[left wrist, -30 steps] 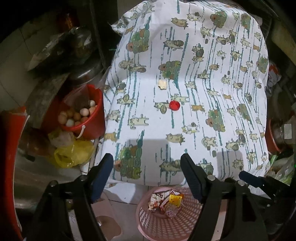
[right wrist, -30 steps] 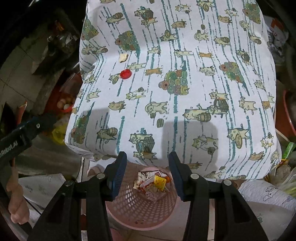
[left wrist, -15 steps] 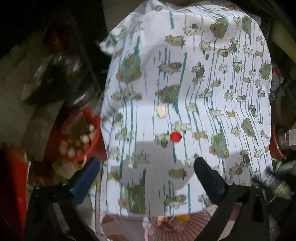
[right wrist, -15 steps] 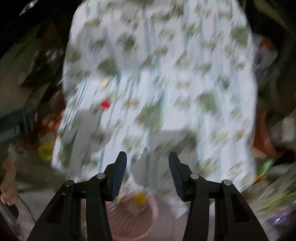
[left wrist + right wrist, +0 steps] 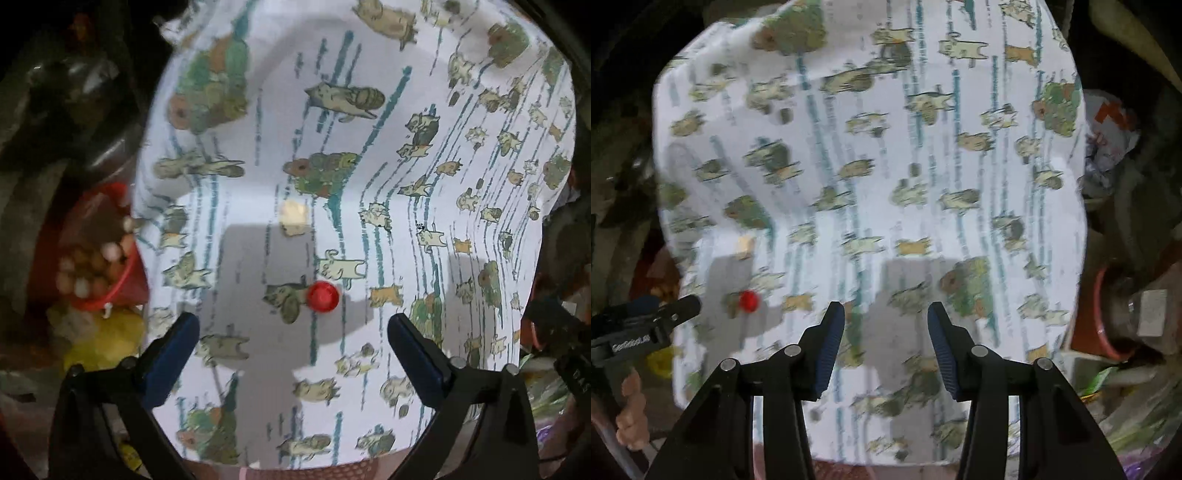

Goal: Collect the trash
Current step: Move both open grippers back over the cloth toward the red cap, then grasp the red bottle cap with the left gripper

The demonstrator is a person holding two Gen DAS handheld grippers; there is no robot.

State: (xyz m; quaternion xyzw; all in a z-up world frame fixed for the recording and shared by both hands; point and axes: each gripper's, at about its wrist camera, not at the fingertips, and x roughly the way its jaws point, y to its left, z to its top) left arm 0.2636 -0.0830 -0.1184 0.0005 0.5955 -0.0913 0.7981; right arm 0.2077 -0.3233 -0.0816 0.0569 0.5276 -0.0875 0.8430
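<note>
One red cap (image 5: pixel 323 296) and one pale scrap (image 5: pixel 294 218) on cloth (image 5: pixel 424 206); left tool (image 5: pixel 291 345) closing, empty; right tool (image 5: pixel 885 341) half-spread, empty.

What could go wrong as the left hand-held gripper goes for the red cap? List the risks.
1. The red cap is low and round, and the left hand-held gripper, jaws closing with nothing between them, could nudge it so it rolls across the cloth.
2. The fingers could pinch the loose cloth along with it.
3. The pale scrap lying beyond the cap may be overlooked.
</note>
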